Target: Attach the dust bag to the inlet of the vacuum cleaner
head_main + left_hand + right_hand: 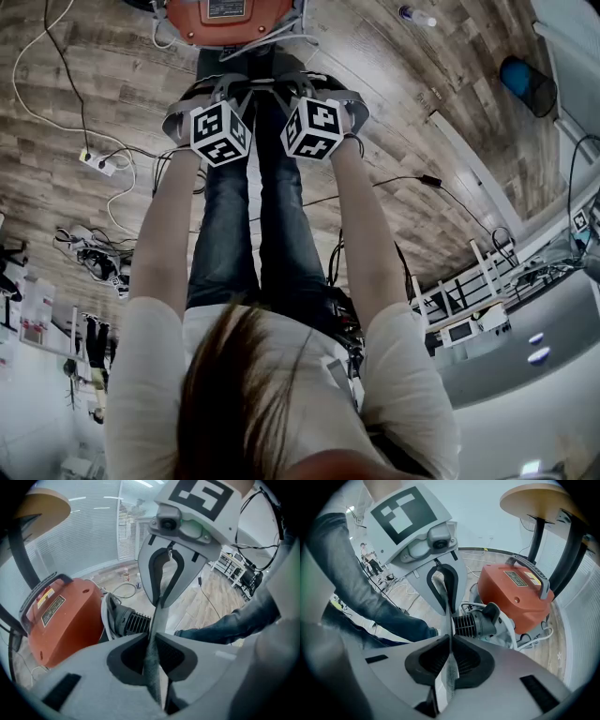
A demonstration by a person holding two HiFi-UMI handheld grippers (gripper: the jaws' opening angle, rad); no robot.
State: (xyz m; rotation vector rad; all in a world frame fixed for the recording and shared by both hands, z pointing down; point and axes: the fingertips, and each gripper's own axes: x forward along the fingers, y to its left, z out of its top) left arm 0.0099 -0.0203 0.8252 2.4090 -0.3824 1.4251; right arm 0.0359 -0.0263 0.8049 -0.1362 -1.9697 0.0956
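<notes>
A thin grey felt-like dust bag (pixel 156 620), seen edge-on, runs between the left gripper (pixel 151 639) and the right gripper (pixel 451 641), both clamped on its fuzzy fabric, near the ribbed black inlet (pixel 474 623) of a glossy orange plastic vacuum cleaner (pixel 513 599) on a wood-plank floor (pixel 422 122); the print on its yellow label (pixel 520 577) is too small to read

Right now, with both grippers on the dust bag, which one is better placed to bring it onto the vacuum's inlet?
Right, narrowly. Both the right gripper and left gripper are clamped on the dust bag, but the ribbed inlet shows fuller beside the right one's jaws.
</notes>
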